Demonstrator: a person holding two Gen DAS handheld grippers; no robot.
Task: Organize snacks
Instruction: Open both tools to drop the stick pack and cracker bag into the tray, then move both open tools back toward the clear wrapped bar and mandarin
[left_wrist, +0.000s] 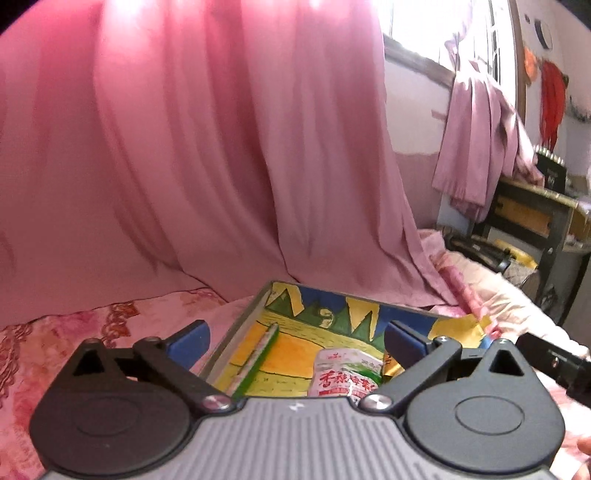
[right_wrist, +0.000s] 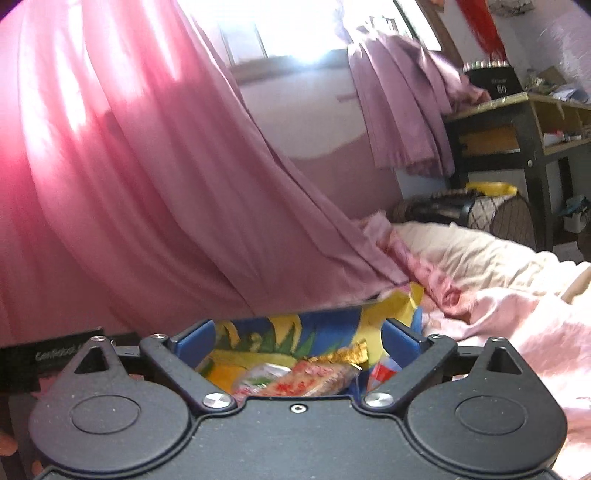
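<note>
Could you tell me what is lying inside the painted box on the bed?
The box holds a pink-and-white snack packet, a gold wrapper and a green stick. The grippers hide its near end.

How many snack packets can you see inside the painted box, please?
3: a white-and-green packet, a brown bar-like packet beside it, and a gold wrapper behind. More may be hidden behind the gripper bodies.

You have a shallow tray (left_wrist: 236, 334) with a blue, yellow and green painted lining at lower centre. Inside lie a white-and-green snack packet (left_wrist: 345, 373), a thin green stick (left_wrist: 258, 356), a reddish packet (right_wrist: 306, 380) and gold wrapper (right_wrist: 347, 352).
</note>
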